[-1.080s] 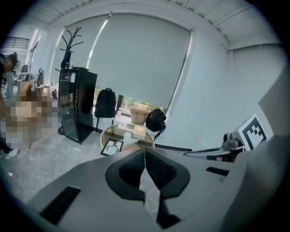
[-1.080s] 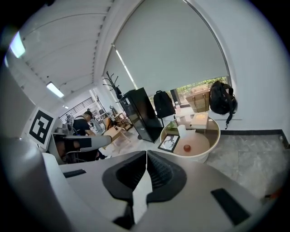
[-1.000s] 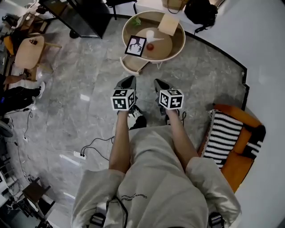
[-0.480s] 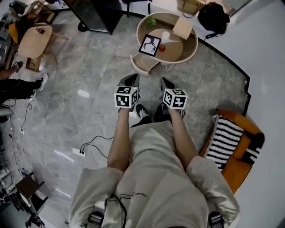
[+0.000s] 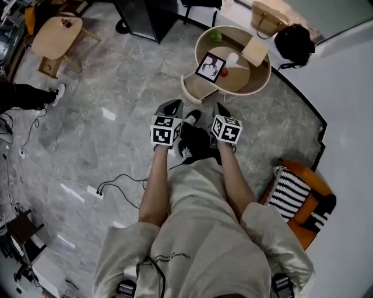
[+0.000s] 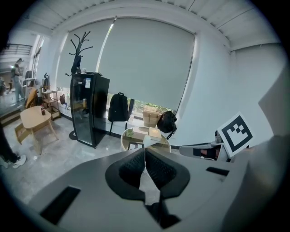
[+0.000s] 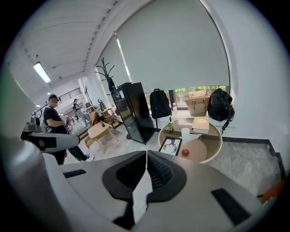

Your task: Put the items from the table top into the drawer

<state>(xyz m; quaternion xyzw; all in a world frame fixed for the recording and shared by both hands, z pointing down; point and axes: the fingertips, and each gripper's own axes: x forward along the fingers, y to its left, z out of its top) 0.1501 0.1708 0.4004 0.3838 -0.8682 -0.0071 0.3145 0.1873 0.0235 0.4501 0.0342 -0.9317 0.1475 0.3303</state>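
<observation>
A round wooden table (image 5: 265,78) stands ahead of me, with its drawer (image 5: 195,90) pulled open at the near-left side. On the top lie a framed deer picture (image 5: 211,66), a small red ball (image 5: 223,73), a white cup (image 5: 233,58), a book (image 5: 254,51) and a green plant (image 5: 215,36). My left gripper (image 5: 171,106) and right gripper (image 5: 220,107) are held side by side over the floor, short of the table. Both are shut and hold nothing. The right gripper view shows the picture (image 7: 170,146) and the ball (image 7: 185,152) beyond the closed jaws.
A black cabinet (image 5: 143,14) stands left of the table; a black backpack (image 5: 294,43) and a woven bag (image 5: 269,14) lie behind it. An orange chair with a striped cushion (image 5: 297,195) is at my right. A power strip and cable (image 5: 96,191) lie on the floor at left.
I have walked forward: the floor and the orange chair have slid back in the head view, and a dark shoe has stepped in between the grippers. Both grippers stay shut.
</observation>
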